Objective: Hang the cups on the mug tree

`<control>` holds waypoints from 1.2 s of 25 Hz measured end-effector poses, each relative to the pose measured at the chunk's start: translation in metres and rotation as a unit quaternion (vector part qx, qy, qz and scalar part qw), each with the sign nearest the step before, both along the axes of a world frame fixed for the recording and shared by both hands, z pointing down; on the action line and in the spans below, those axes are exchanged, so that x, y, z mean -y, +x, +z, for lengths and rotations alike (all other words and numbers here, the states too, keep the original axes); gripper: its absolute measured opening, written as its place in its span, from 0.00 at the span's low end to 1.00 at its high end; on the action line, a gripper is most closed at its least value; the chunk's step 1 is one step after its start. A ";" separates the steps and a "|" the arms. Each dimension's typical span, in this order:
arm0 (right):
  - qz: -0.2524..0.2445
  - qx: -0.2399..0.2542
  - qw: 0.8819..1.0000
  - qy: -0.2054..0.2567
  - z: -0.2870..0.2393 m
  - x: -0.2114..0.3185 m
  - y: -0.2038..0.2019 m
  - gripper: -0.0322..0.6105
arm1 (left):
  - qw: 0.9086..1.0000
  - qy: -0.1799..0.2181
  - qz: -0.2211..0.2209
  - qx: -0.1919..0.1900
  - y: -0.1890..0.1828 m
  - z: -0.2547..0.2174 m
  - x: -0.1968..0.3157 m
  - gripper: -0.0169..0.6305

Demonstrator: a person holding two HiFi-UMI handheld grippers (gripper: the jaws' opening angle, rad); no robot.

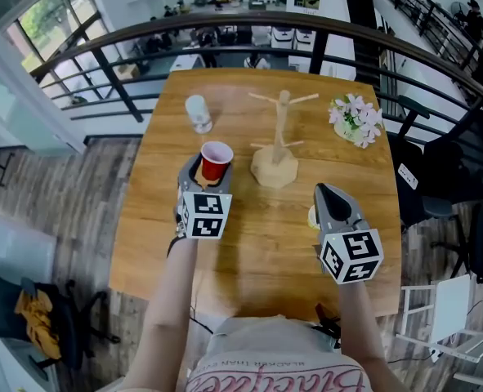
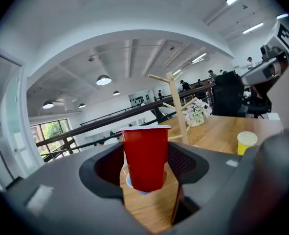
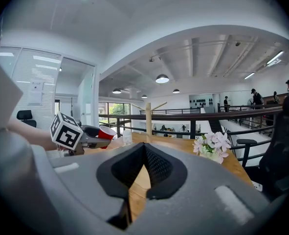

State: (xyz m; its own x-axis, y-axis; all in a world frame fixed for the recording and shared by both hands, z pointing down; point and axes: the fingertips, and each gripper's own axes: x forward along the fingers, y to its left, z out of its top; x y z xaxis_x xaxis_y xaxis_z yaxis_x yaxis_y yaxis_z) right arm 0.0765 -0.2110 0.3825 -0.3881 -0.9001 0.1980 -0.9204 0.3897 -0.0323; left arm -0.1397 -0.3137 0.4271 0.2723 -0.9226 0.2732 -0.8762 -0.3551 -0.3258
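A red cup (image 1: pixel 216 162) sits between the jaws of my left gripper (image 1: pixel 202 174), which is shut on its sides (image 2: pixel 145 155). The wooden mug tree (image 1: pixel 278 137) stands just right of and beyond that cup, its pegs bare. From the left gripper view the mug tree (image 2: pixel 176 102) rises behind the cup. A clear cup (image 1: pixel 198 113) stands at the table's far left. My right gripper (image 1: pixel 327 193) is shut with nothing in it, and hovers over the table's right side. A yellow cup (image 1: pixel 313 216) peeks out at its left edge, also seen as the yellow cup (image 2: pixel 246 142) on the table.
A pot of pale flowers (image 1: pixel 355 119) stands at the far right corner of the wooden table (image 1: pixel 249 251). A dark railing (image 1: pixel 241 35) runs behind the table. A black chair (image 1: pixel 437 178) is at the right side.
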 end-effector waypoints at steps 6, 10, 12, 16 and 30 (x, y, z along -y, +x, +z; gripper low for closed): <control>0.006 0.027 1.000 -0.005 0.000 0.006 0.007 0.05 | 0.993 -0.016 0.042 0.105 0.014 0.009 0.027 0.47; 0.011 0.036 0.999 -0.012 0.004 0.010 0.011 0.05 | 0.979 -0.026 0.065 0.191 0.018 0.020 0.042 0.47; 0.012 0.040 0.999 -0.017 0.008 0.013 0.012 0.05 | 0.969 -0.026 0.078 0.232 0.022 0.024 0.048 0.47; 0.012 0.048 0.999 -0.023 0.012 0.020 0.016 0.05 | 0.936 -0.017 0.114 0.334 0.036 0.036 0.058 0.47; 0.015 0.069 0.997 -0.040 0.027 0.031 0.019 0.05 | 0.809 -0.003 0.173 0.562 0.078 0.076 0.081 0.47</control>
State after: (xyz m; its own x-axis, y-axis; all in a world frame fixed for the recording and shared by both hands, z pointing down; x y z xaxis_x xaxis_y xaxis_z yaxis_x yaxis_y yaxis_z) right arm 0.0960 -0.2421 0.4099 -0.3898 -0.8954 0.2153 -0.9161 0.3532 -0.1898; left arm -0.0616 -0.3943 0.5030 0.0903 -0.8417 0.5323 0.1239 -0.5208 -0.8446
